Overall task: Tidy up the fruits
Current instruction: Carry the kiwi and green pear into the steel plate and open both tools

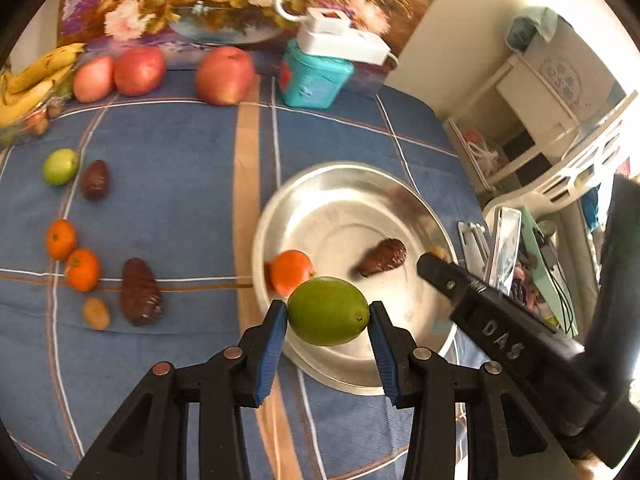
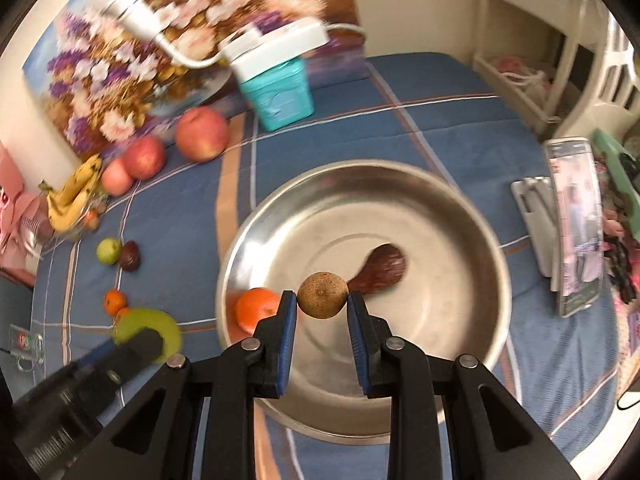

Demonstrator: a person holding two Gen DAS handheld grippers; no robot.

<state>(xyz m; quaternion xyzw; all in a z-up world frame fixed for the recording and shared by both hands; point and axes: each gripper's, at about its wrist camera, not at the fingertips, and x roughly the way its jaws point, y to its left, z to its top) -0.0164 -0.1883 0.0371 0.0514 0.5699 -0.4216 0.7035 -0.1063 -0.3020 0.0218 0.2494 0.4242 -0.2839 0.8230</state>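
1. A lived-in room of a home: a table under a blue checked cloth (image 1: 168,148), with a flower painting (image 1: 192,0) leaning at the upper left.
2. At the right edge, a white shelf (image 1: 532,120) of household clutter and a white plastic chair (image 1: 576,172).

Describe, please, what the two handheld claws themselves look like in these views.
Both the left claw and the right claw look alike: black angular plastic frames with triangular cut-outs and round silver pivot pins. Each finger carries a ribbed blue pad. Seen from the left wrist camera, the right claw's black body bears raised letters "DAS". No cables or sleeves show.
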